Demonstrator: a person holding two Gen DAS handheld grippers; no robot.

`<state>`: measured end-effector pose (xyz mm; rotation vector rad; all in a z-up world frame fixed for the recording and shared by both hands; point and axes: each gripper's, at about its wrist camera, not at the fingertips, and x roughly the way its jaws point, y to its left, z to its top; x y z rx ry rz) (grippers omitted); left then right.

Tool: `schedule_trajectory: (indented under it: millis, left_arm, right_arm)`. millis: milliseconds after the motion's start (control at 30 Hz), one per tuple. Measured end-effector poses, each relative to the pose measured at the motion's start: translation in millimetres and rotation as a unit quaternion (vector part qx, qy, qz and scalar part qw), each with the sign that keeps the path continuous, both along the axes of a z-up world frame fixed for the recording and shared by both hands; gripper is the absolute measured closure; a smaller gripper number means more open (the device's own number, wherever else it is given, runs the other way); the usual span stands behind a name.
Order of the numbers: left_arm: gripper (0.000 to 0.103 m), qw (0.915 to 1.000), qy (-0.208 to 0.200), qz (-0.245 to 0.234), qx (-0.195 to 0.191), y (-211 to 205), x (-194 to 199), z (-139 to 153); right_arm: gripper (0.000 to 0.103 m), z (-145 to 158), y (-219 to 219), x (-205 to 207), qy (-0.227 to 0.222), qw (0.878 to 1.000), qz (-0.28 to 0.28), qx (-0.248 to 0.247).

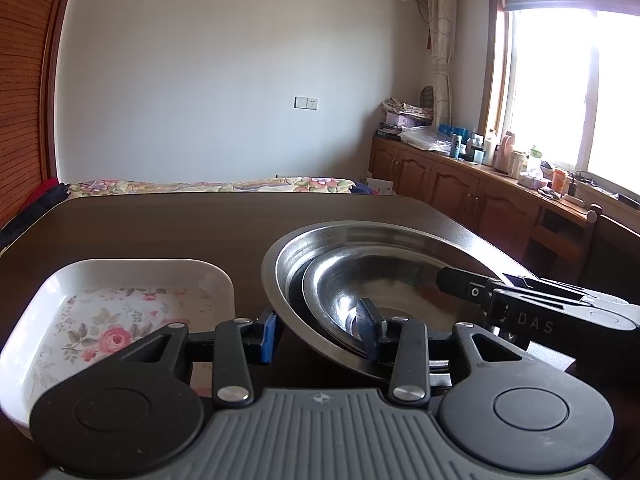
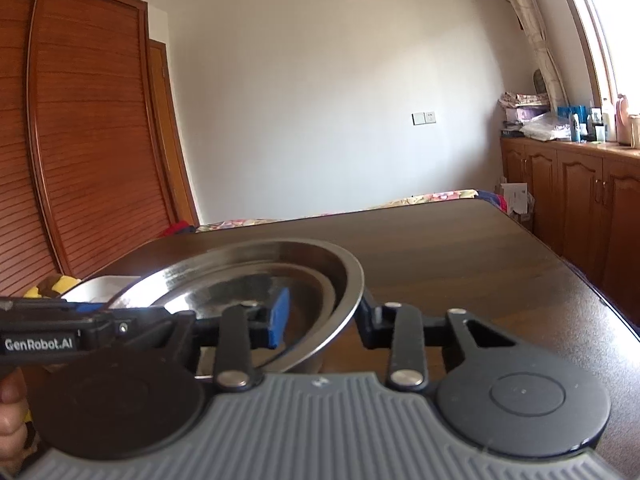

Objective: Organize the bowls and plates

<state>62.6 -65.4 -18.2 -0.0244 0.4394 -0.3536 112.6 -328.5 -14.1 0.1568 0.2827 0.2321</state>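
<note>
the steel bowl [image 1: 360,248] sits tilted on the dark table [image 1: 160,220], a smaller steel dish [image 1: 384,280] nested inside it. the left claw [image 1: 320,332] straddles the bowl's near rim, one blue pad [image 1: 269,334] outside and the other inside; its jaws stand apart and seem not quite to pinch. the right claw [image 2: 322,316] straddles the opposite rim likewise, jaws apart. the floral tray [image 1: 80,320] lies just left of the bowl.
</note>
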Motion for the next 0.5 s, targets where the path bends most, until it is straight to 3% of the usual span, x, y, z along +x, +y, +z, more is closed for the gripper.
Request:
schedule_trajectory:
  millis: [500]
  left_arm:
    - [0.061, 0.9997, -0.024, -0.003, -0.002, -0.2, -10.1, 18.4]
  right_arm:
    - [0.072, 13.6, -3.0, -4.7, -0.016, 1.000, 0.006, 0.022]
